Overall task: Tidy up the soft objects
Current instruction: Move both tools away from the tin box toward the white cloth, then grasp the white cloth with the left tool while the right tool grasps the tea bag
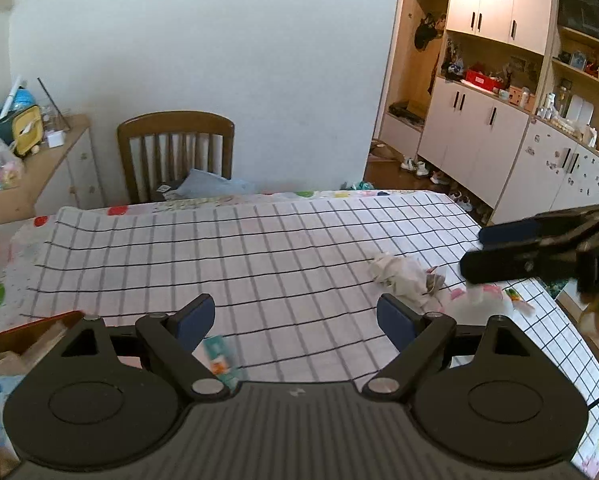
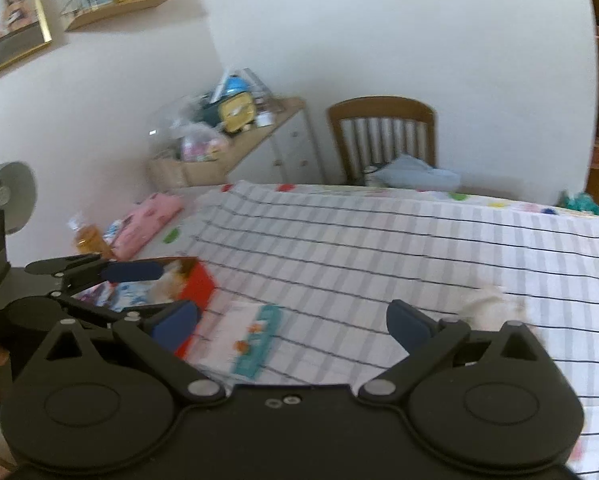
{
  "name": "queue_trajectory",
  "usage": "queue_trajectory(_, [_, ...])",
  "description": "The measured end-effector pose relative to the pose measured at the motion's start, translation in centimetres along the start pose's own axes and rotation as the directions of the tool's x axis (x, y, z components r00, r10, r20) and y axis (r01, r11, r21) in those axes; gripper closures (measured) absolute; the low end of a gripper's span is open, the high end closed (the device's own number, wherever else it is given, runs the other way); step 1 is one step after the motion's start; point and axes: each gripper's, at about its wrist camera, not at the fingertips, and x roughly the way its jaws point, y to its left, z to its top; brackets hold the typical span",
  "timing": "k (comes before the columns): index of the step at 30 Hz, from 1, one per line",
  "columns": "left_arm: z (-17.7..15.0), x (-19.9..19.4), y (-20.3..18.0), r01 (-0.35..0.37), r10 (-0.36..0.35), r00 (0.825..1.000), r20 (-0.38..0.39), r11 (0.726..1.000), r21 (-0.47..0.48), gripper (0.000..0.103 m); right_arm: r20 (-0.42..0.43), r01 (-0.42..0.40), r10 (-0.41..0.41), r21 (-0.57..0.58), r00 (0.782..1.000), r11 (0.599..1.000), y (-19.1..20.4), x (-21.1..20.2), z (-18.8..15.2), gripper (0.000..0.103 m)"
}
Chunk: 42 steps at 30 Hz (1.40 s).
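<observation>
I held my left gripper [image 1: 295, 322] with jaws spread over the red open box [image 2: 195, 280] at the table's left edge, ready to receive. My right gripper [image 2: 293, 326], jaws also spread, hung empty near the crumpled white cloth [image 1: 403, 276] by the right edge.

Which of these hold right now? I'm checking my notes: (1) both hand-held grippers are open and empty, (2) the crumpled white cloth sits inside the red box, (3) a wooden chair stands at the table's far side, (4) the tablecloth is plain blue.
1. True: the left hand-held gripper and right hand-held gripper are open, holding nothing.
2. False: the crumpled white cloth lies on the tablecloth, apart from the red box.
3. True: the wooden chair stands there.
4. False: it is white with a dark grid.
</observation>
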Motion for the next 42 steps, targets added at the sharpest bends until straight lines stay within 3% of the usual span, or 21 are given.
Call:
queue_trajectory(10, [1.1,5.6,-4.0,0.064,-0.064,0.997,-0.038,0.998,-0.01,0.014,-0.015,0.149,-0.148,0.099,0.989,0.984,-9.4,-1.7,1.0,0.001])
queue_trajectory(17, [2.0,9.7,-6.7,0.12,-0.119,0.992,-0.046,0.993,0.021,0.014,-0.095,0.196,-0.183,0.145,0.978,0.97,-14.9,-0.1,0.9,0.004])
queue_trajectory(27, [2.0,17.4,-10.2,0.15,-0.145,0.982,-0.121,0.988,0.035,0.014,-0.23,0.163,-0.115,0.197,0.966,0.967,-21.1,3.9,-0.2,0.018])
queue_trajectory(37, [1.5,23.2,-12.3,0.141,-0.126,0.977,-0.171,0.987,0.077,0.014,-0.295,0.121,-0.06,0.194,0.954,0.974,-22.9,7.6,-1.5,0.028])
queue_trajectory(42, [1.3,25.4,-12.1,0.16,-0.153,0.97,-0.189,0.987,0.021,0.014,-0.312,0.103,-0.031,0.22,0.95,0.97,-23.9,9.2,-1.8,0.038])
